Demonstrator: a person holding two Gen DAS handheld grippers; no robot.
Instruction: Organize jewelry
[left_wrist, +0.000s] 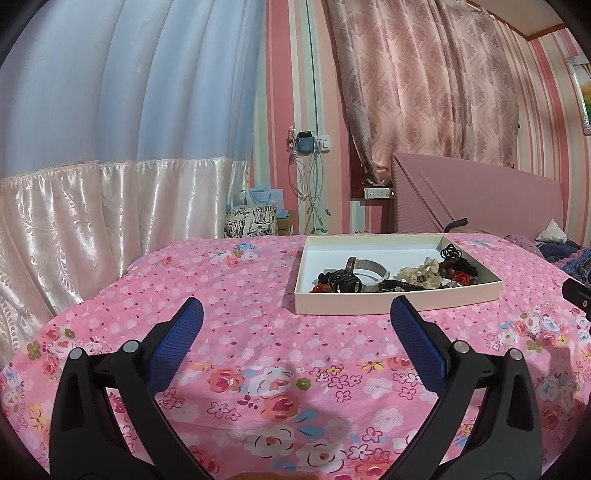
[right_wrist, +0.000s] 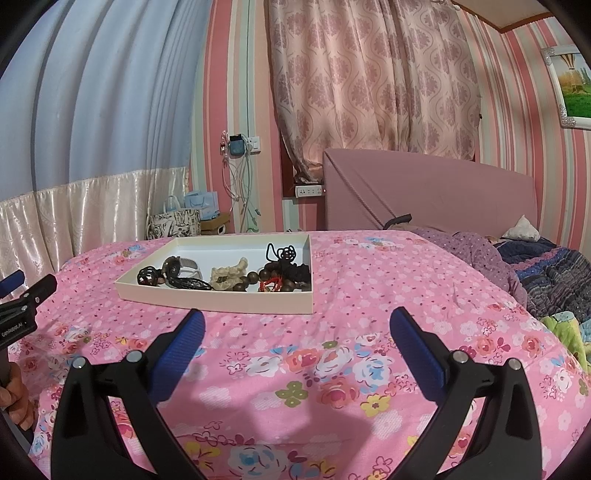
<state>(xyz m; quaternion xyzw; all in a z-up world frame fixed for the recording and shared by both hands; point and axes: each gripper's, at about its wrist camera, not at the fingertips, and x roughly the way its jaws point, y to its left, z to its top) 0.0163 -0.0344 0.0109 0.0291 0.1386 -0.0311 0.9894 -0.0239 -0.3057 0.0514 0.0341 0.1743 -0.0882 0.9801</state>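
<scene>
Nearest the cameras, both tools hang over the pink floral bedspread (right_wrist: 332, 369) with nothing between their blue pads. The left gripper (left_wrist: 297, 314) has its jaws spread wide and empty, and the right gripper (right_wrist: 297, 321) is just as wide and just as empty.

Beyond them, flat on the bedspread, sits the shallow white tray (right_wrist: 218, 295) holding the jewelry. From the left tool it lies ahead and to the right; from the right tool, ahead and to the left, so it sits between the 2. Its long axis runs roughly across both views, near rim facing the tools. Neither is clearly closer, though the right one seems slightly nearer the near rim.

Inside, all crowded toward the near side: a watch (right_wrist: 181, 269) at the left, a cream scrunchie (right_wrist: 227, 275) mid-tray, and dark wooden beads (right_wrist: 258, 277) tangled with black hair ties (right_wrist: 286, 254) to the right. The knot of small items is too fine to separate.

Farther off stand the pink headboard (right_wrist: 443, 192) and curtains (right_wrist: 369, 81).
</scene>
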